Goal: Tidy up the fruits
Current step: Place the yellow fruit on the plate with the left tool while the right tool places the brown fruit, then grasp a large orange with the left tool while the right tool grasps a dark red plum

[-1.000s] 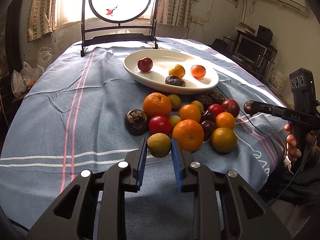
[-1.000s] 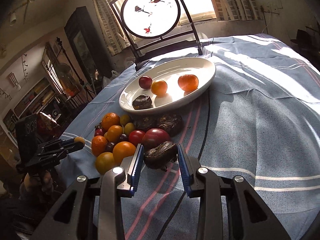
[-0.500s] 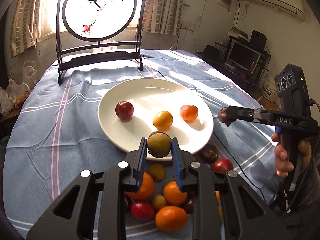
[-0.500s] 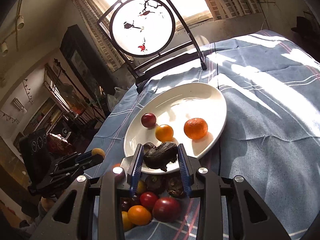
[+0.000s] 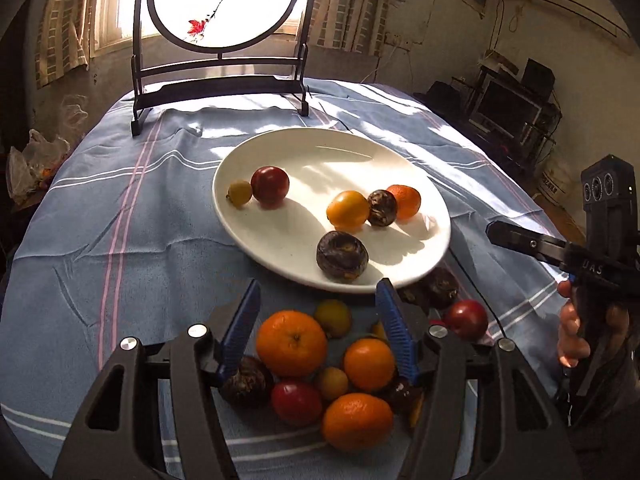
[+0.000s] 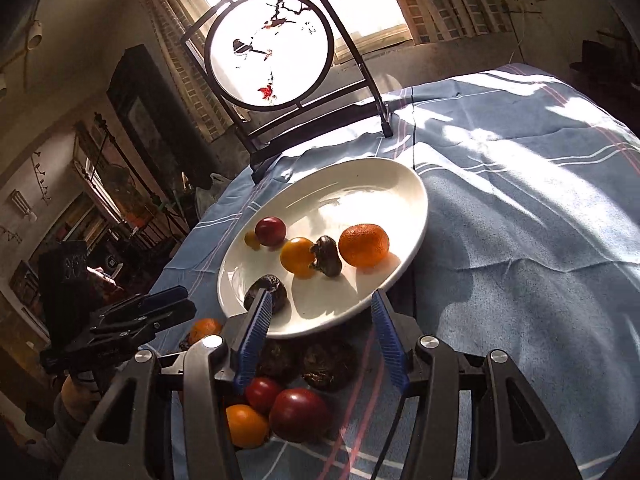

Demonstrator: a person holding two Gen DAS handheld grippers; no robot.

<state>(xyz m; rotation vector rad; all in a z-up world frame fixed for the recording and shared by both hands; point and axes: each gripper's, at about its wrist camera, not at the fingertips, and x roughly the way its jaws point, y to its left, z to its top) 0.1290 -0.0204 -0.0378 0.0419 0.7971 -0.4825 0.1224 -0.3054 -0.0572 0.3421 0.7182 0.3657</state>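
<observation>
A white oval plate (image 5: 400,160) (image 6: 400,184) holds a red fruit (image 5: 270,185), a small yellow-green fruit (image 5: 240,193), a yellow fruit (image 5: 347,210), an orange tangerine (image 5: 407,200) and two dark wrinkled fruits (image 5: 342,255) (image 6: 327,257). A pile of loose fruit (image 5: 291,342) (image 6: 298,408) lies on the cloth in front of the plate. My left gripper (image 5: 318,328) is open and empty above the pile. My right gripper (image 6: 320,334) is open and empty over the plate's near rim; it shows at the right in the left wrist view (image 5: 504,234).
A blue striped cloth (image 5: 120,240) covers the round table. A dark framed round screen (image 5: 224,4) (image 6: 272,48) stands at the table's far edge. Shelves and electronics (image 5: 512,108) stand by the right wall.
Both grippers opened. The yellow-green fruit went from the left gripper onto the plate's left side, and the dark fruit from the right gripper onto the plate by the tangerine.
</observation>
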